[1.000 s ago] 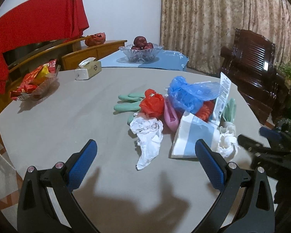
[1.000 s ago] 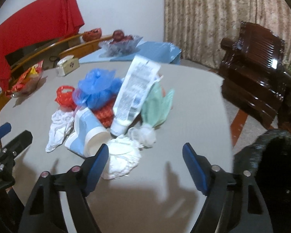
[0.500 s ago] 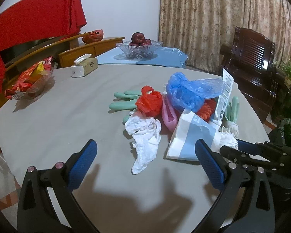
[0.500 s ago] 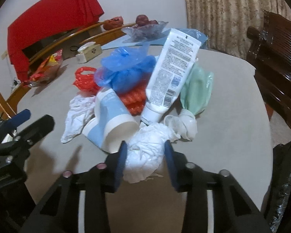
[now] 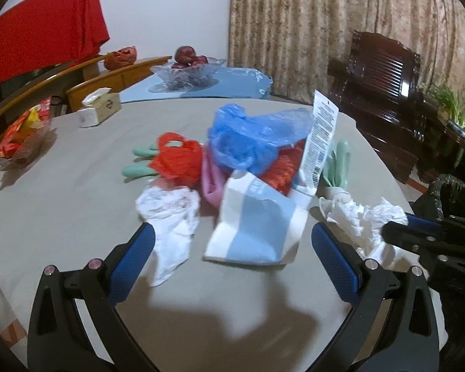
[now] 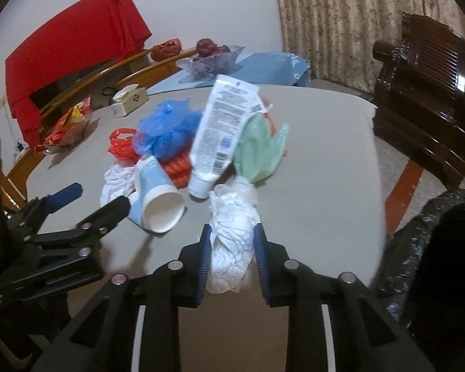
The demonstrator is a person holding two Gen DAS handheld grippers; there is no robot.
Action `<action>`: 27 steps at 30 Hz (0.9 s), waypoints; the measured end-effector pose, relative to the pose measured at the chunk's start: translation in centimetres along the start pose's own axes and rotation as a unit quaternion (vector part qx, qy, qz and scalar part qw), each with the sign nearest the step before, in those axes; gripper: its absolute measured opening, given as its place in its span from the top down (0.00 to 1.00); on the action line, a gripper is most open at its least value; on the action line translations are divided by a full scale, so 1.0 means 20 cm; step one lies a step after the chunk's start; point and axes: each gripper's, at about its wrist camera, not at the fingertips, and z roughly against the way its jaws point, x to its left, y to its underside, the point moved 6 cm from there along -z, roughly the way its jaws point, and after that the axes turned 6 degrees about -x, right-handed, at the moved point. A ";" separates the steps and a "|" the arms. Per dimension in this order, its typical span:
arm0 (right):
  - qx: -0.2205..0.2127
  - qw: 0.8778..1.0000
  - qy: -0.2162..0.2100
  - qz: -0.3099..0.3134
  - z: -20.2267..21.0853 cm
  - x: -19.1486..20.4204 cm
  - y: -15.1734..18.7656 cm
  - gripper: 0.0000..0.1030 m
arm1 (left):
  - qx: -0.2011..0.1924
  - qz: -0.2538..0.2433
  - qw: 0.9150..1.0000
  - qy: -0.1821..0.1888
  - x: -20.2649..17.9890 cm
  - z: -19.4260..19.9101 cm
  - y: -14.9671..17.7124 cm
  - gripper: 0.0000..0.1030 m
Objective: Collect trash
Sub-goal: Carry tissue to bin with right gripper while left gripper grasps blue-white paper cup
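A trash pile lies mid-table: a blue-and-white paper cup [image 5: 254, 217] on its side, a white tube [image 5: 321, 142], a blue plastic bag [image 5: 248, 136], a red bag [image 5: 179, 158], a white plastic bag [image 5: 170, 214] and a green glove [image 6: 260, 148]. My right gripper [image 6: 232, 232] has its jaws closing, and its pads press a crumpled white tissue [image 6: 232, 245] between them. In the left wrist view that tissue [image 5: 362, 217] sticks out of the right gripper [image 5: 396, 226]. My left gripper [image 5: 232, 232] is open just short of the cup and the white bag, holding nothing.
A black trash bag [image 6: 443, 248] hangs beyond the grey table's [image 5: 62, 201] right edge. A tissue box [image 5: 99, 108], a glass fruit bowl [image 5: 186, 71] and a snack dish [image 5: 21, 136] stand at the far side. A dark wooden chair [image 5: 384, 77] is at the right.
My right gripper went forward to the white tissue and closed from wide open onto it. My left gripper moved closer to the pile and stayed open.
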 end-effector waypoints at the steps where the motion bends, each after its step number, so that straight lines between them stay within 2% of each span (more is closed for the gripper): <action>1: 0.000 1.000 0.001 -0.001 0.00 -0.01 0.00 0.74 | 0.001 -0.002 1.000 0.002 -0.01 -0.02 0.00 0.05; 7: 0.000 1.000 0.000 -0.002 -0.01 -0.03 -0.01 0.74 | 0.016 -0.012 1.000 0.011 -0.04 -0.15 0.00 0.05; 14: 0.003 1.000 0.000 -0.002 -0.03 -0.02 0.00 0.74 | 0.076 0.009 0.996 0.036 -0.02 -0.29 0.04 0.05; 17: 0.004 1.000 0.001 -0.002 -0.04 -0.03 0.00 0.74 | 0.080 0.012 0.996 0.040 -0.02 -0.29 0.05 0.05; 18: 0.004 1.000 0.001 -0.003 -0.04 -0.03 0.00 0.74 | 0.077 0.011 0.996 0.041 -0.03 -0.28 0.05 0.07; 20: 0.004 1.000 0.001 -0.004 -0.03 -0.03 0.00 0.74 | 0.075 0.008 0.996 0.046 -0.05 -0.26 0.06 0.28; 21: 0.002 1.000 0.000 -0.004 -0.03 -0.03 0.00 0.74 | 0.081 0.009 0.995 0.049 -0.06 -0.26 0.07 0.33; 27: -0.008 1.000 -0.002 -0.005 0.03 -0.03 -0.03 0.74 | 0.072 0.026 0.995 0.059 -0.09 -0.14 0.08 0.39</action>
